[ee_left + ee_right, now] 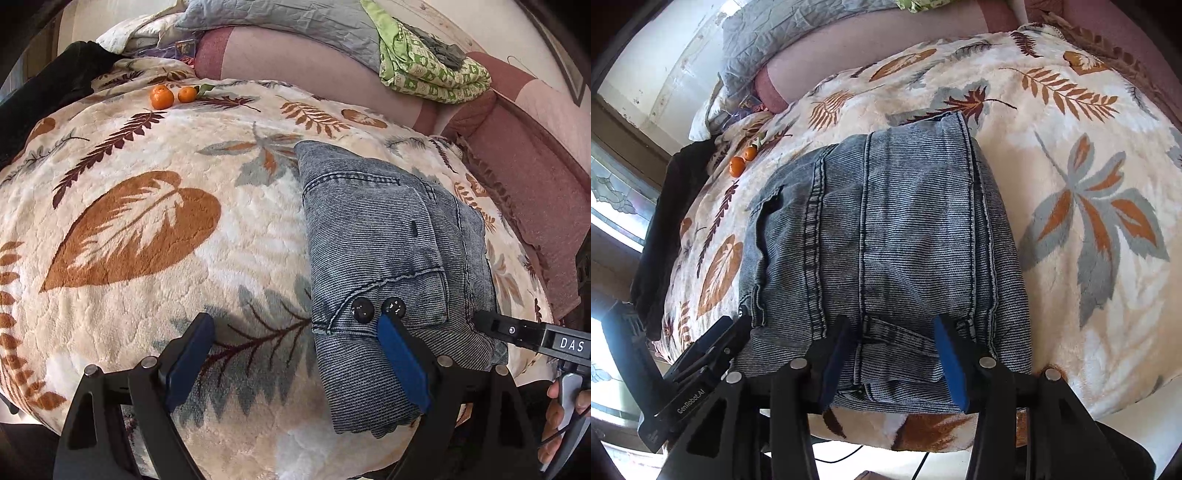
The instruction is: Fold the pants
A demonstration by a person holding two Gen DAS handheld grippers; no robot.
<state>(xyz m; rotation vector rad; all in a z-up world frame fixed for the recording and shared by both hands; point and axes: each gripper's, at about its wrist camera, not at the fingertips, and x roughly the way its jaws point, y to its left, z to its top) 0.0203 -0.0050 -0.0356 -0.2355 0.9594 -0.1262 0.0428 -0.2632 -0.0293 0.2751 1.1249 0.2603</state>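
Note:
Grey-blue denim pants [376,229] lie folded into a compact block on a leaf-patterned blanket [147,295]. My left gripper [295,321] stands wide open at the block's near left edge. Its right pad rests beside two black buttons [378,309] and its left pad hovers over bare blanket. In the right wrist view the pants [886,221] fill the middle. My right gripper [892,328] straddles their near edge, with flat denim and a belt loop lying between its parted pads, and nothing is pinched. A finger [495,325] of the right gripper touches the block's near right corner.
Two mandarins [173,96] sit at the blanket's far left. A dark garment [55,81] lies beyond them. A green patterned cloth [424,70] and a grey quilted pillow [277,18] rest on the pink couch back. A person's hand [561,406] holds the right gripper's handle.

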